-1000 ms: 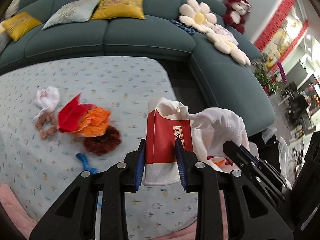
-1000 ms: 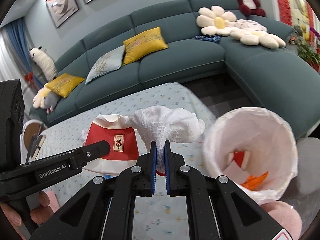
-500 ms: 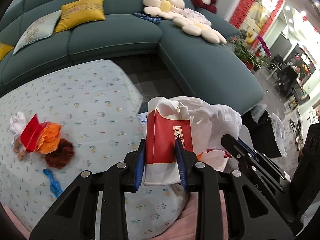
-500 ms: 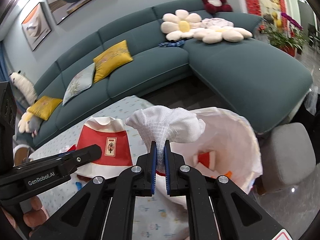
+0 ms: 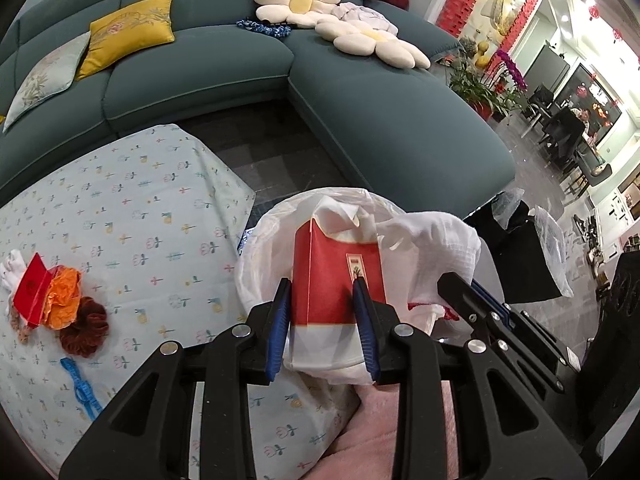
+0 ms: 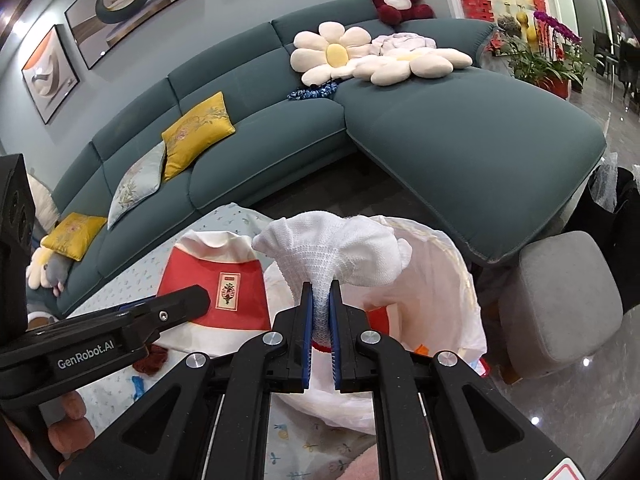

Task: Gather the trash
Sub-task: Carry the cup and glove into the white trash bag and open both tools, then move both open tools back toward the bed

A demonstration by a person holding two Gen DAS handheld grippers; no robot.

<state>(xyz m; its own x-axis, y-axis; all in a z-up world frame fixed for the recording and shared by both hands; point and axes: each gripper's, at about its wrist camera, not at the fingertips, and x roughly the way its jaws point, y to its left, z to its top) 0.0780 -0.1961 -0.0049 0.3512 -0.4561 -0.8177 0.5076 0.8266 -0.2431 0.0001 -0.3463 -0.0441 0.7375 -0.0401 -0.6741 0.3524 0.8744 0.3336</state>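
Observation:
My left gripper (image 5: 322,284) has a red and white paper carton (image 5: 336,276) upright between its blue pads, which touch both its sides while the jaws are opening. The carton hangs over the mouth of the white-lined trash bag (image 5: 264,248). My right gripper (image 6: 321,286) is shut on a bunched white cloth (image 6: 340,252), also above the trash bag (image 6: 440,272); red and orange scraps lie inside. On the flowered tablecloth (image 5: 120,220) remain a red envelope (image 5: 30,300), orange paper (image 5: 64,300), a brown scrunchie (image 5: 86,330) and a blue ribbon (image 5: 80,390).
A teal corner sofa (image 6: 460,136) with cushions runs behind the table. A grey stool (image 6: 560,300) stands right of the bag. Dark floor lies between table and sofa. A black bag (image 5: 516,264) sits on the floor at right. A hand (image 6: 68,428) grips the left tool.
Both grippers have swung right, off the table and over the trash bag, with carton and cloth still held. The leftover trash pile has slid to the left edge of the left wrist view.

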